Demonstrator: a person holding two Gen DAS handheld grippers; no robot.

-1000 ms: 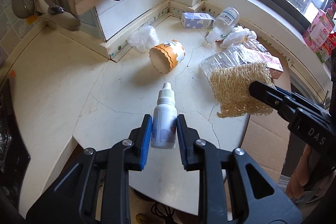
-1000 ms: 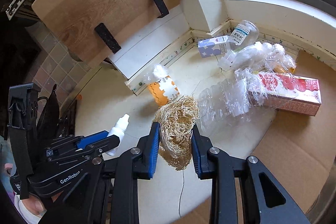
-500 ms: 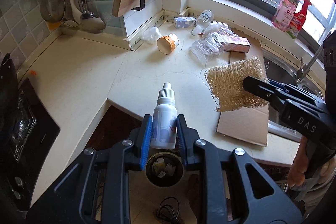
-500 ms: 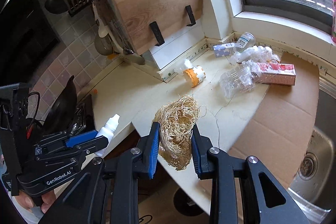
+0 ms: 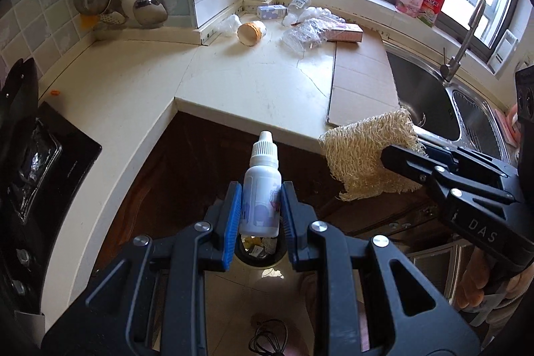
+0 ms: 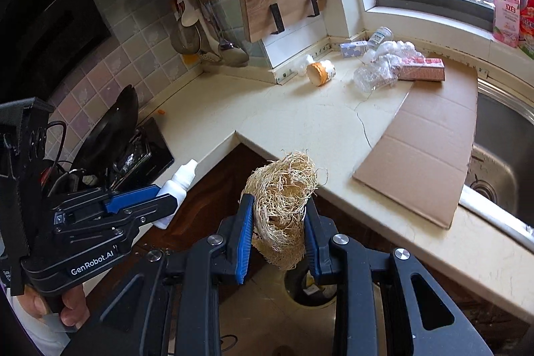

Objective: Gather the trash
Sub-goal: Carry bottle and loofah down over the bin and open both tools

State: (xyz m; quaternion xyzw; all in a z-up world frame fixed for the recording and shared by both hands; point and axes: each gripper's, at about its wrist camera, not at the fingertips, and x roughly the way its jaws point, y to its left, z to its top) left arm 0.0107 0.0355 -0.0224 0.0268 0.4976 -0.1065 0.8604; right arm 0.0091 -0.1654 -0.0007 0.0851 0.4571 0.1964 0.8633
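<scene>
White plastic is clamped between the blue pads of the left gripper: a small dropper bottle is held upright by its body, cap pointing away from the camera, out in front of the counter edge and above the floor. Directly beneath it, partly hidden by the bottle and the pads, a round trash bin with scraps inside is seen on the tiled floor. The right gripper is closed on a straw-coloured loofah scrubber, which is squeezed between its fingers and carried past the edge of the cream countertop; the rim of the same bin is seen just below it. The two grippers are held near each other, side by side, apart from the counter. Left on the countertop near the window corner are a tipped orange paper cup, a crumpled clear plastic bottle, a pink carton, a small blue-and-white box and a clear bottle with a label. A flattened sheet of cardboard is laid beside the steel sink.
</scene>
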